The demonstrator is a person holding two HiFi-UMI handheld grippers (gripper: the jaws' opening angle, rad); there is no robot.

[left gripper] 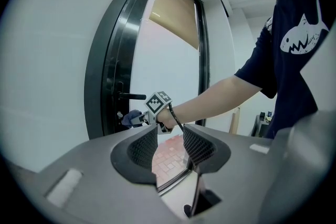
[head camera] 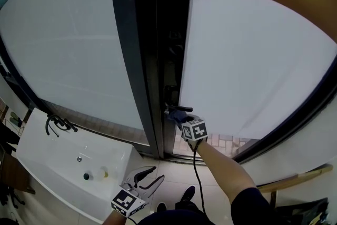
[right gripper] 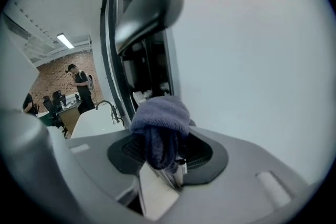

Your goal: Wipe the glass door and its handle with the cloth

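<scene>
1. Now our right gripper [right gripper: 167, 152] has its fingers clamped on the cloth [right gripper: 160, 120], a soft blue terry wad just below the handle [right gripper: 149, 8] at the door [head camera: 253, 60] edge.
2. Our left gripper [left gripper: 170, 147] hangs low, fingers apart, nothing between them.
3. Risk: the handle is a smooth, dark, rounded lever, so the wad could slide off it, or snag and pull loose.
4. Risk: the glass looks pale, flat and slick. A bunched cloth may streak it, and the hard fingers might knock it.

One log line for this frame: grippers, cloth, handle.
right gripper: shut on cloth | cloth: at door edge, just below handle, contact unclear | left gripper: open, empty, held low
</scene>
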